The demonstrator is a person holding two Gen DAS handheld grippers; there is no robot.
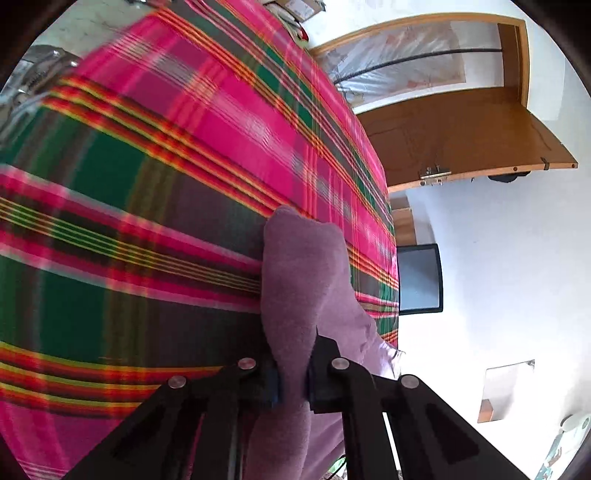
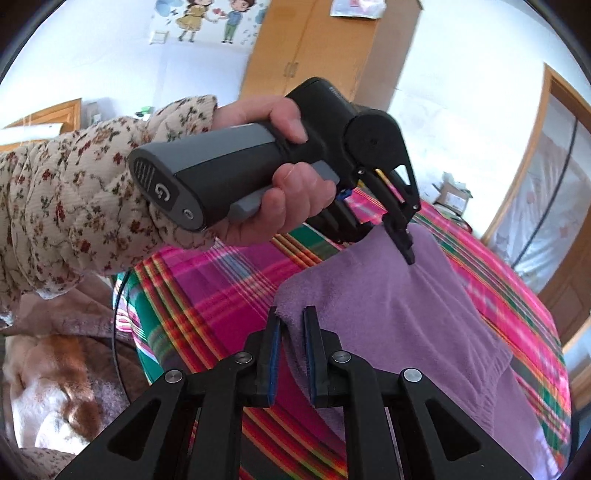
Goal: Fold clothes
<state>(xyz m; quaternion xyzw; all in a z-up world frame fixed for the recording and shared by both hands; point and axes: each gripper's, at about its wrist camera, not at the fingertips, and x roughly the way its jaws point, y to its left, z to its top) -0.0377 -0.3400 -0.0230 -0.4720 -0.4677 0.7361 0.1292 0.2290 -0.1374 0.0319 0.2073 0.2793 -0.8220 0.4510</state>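
Surface: a bed covered by a bright pink, green and orange plaid sheet (image 1: 177,155), filling the left of the left wrist view and the lower centre of the right wrist view. A soft lilac fleece garment (image 2: 399,317) lies on the sheet, two edges raised. Left tool (image 1: 293,384), bottom centre of its own view: pads pinched on a fold of the garment. Right tool (image 2: 291,350): pads closed narrowly on the garment's near corner. A hand (image 2: 280,184) in a floral sleeve (image 2: 74,192) grips the left tool's handle. Room: white walls, wooden door (image 1: 454,133), wooden wardrobe (image 2: 325,48), cartoon wall sticker (image 2: 210,18), dark framed panel (image 1: 419,278).
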